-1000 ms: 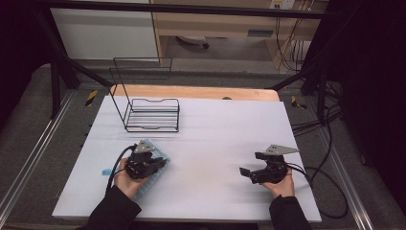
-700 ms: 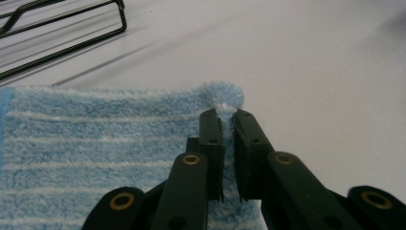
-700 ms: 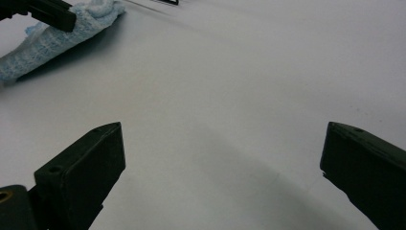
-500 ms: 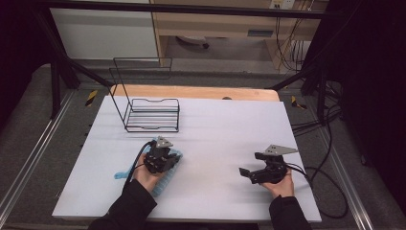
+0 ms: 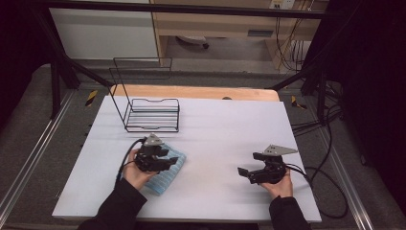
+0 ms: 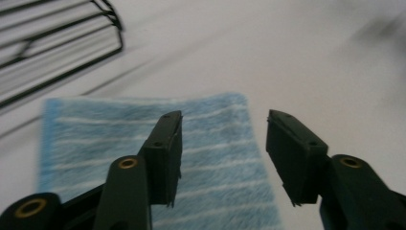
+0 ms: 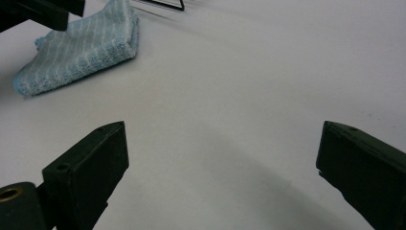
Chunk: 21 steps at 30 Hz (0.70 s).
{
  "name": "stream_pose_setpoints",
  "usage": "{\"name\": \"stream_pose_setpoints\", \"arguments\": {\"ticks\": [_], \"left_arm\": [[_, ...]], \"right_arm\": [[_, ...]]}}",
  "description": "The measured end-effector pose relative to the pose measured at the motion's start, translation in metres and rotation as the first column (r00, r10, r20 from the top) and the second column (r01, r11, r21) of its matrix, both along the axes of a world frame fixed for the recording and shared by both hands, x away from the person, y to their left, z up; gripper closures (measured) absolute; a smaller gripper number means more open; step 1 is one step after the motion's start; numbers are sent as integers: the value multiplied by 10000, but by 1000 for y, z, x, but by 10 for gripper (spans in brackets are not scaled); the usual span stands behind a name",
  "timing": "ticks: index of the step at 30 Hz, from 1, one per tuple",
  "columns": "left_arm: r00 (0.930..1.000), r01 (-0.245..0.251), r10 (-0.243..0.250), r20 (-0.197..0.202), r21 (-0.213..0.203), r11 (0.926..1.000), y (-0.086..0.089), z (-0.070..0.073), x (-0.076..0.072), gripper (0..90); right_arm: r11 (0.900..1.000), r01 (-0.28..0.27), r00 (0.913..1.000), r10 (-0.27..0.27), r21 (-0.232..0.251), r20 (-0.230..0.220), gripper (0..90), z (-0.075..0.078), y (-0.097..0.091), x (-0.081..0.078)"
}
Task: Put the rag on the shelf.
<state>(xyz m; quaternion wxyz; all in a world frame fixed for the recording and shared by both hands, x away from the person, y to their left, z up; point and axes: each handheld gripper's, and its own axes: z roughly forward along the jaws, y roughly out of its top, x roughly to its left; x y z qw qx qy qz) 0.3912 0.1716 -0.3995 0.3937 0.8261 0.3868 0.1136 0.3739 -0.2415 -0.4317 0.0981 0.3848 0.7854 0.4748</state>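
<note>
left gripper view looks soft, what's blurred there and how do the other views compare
Left gripper view: the rack and table are smeared, the towel soft, the near jaws sharper. Right gripper view: jaws fairly sharp, the far towel slightly soft, a curved shadow on the table. High view: dim surroundings, evenly lit tabletop, no glare.

A light blue cloth (image 5: 165, 173) with thin white stripes lies folded flat on the white table in front of me, on my left side, a little nearer to me than the black wire rack. Nothing grips it.
</note>
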Motion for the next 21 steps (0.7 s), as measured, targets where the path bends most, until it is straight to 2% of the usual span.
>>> {"name": "stream_pose_setpoints", "arguments": {"ticks": [4,6,9,11,14,19,20,21], "left_arm": [[9987,-480,476,158,232,9986,43,8,-2,377],[9967,-799,796,145,155,9967,61,7,-2,361],[9922,-1239,1241,-95,184,9921,86,-1,-2,355],[9906,-1300,1306,-396,177,9914,96,-8,-3,368],[9883,-1329,1339,-735,181,9910,106,-18,-4,419],[9863,-1372,1383,-903,184,9904,113,-25,-4,470],[9867,-1312,1324,-945,190,9912,113,-26,-4,486],[9869,-1260,1272,-988,183,9919,113,-28,-4,486]], "right_arm": [[10000,66,10000,-66,36,-41,62,1,6,0],[9999,93,9999,-94,-48,-61,70,2,11,0],[9998,167,9998,-167,-60,-95,84,5,24,3],[9998,181,9998,-181,-80,-77,87,6,27,4],[9998,163,9998,-164,-90,-132,102,10,44,8],[9999,72,9997,-75,-120,-232,128,13,78,14],[10000,15,9996,-16,-36,-284,140,14,93,17],[10000,15,9996,-16,-36,-284,140,14,93,17]]}}
